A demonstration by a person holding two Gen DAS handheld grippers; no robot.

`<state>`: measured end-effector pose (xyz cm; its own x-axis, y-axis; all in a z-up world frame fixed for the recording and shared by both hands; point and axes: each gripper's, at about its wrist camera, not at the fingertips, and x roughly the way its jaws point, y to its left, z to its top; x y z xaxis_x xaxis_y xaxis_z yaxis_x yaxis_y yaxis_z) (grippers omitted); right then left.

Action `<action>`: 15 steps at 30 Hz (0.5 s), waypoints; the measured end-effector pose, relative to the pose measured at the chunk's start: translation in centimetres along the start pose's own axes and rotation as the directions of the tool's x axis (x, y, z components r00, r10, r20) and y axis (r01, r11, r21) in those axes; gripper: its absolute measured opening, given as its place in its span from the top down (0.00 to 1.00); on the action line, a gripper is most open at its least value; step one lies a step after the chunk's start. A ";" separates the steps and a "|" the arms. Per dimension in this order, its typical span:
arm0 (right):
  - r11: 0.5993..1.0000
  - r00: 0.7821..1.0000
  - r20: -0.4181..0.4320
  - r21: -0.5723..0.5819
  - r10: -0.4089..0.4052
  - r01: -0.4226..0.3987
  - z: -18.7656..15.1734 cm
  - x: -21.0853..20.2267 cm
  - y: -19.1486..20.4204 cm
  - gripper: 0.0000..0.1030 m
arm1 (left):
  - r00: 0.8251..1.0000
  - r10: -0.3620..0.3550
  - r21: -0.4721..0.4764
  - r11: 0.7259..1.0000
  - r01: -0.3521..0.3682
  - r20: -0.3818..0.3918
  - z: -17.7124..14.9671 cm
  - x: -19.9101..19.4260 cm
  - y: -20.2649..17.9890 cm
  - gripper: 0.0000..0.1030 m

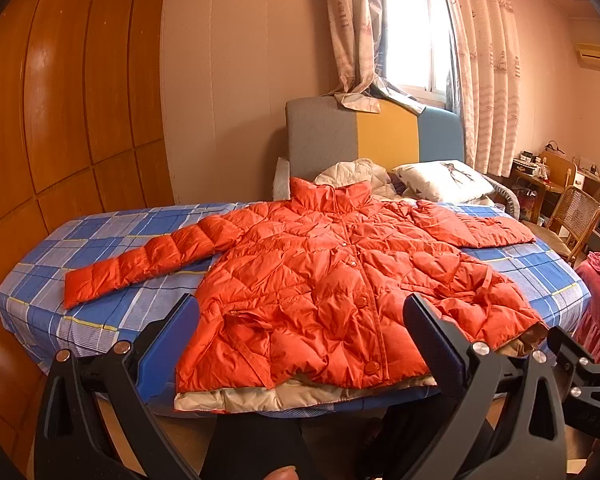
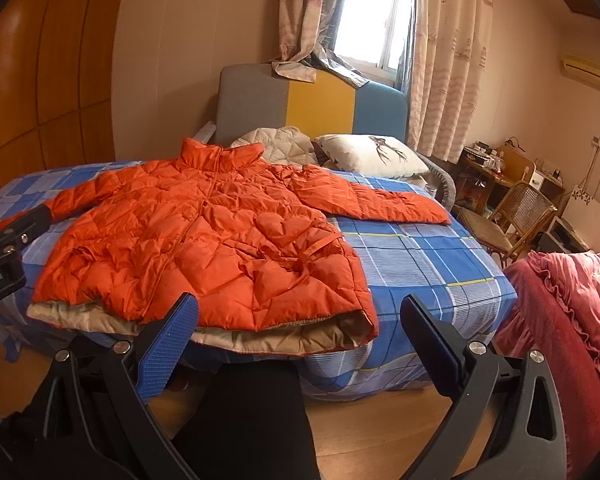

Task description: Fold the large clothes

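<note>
An orange quilted down jacket (image 1: 328, 280) is spread front-up and buttoned on a bed with a blue plaid sheet (image 1: 100, 240). Its long axis runs away from the fingers: the beige-lined hem (image 1: 300, 394) hangs at the near bed edge and the collar (image 1: 332, 196) points toward the headboard (image 1: 376, 136). Both sleeves are laid outward, one beyond the left fingers, the other (image 2: 380, 202) beyond the right fingers.

The left gripper (image 1: 300, 344) is held just short of the hem, which is seen between its fingers; the fingers are spread wide and nothing is gripped. The right gripper (image 2: 300, 340) is likewise spread and empty, with the hem's right corner (image 2: 364, 328) just ahead of its left finger. No fold appears to have been made yet. The left gripper is judged nearer the outstretched left sleeve (image 1: 148, 264), the right gripper nearer the other sleeve.

A pillow (image 2: 372, 154) lies beyond the collar, and a rattan chair (image 2: 512, 220) stands past the right fingers.
</note>
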<state>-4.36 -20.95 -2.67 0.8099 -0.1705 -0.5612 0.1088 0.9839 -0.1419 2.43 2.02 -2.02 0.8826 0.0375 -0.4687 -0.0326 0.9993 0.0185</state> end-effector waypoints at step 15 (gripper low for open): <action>0.996 1.000 -0.029 0.084 -0.007 0.009 1.8 3.3 -1.0 0.03 | 0.996 0.006 -0.004 1.000 -0.006 -0.089 -0.5 3.5 0.5 0.02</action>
<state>-0.77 -22.42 -2.85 0.7920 -0.1787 -0.5838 0.1642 0.9833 -0.0783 5.28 2.64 -4.13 0.8370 0.0431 -0.5455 -0.0399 0.9990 0.0177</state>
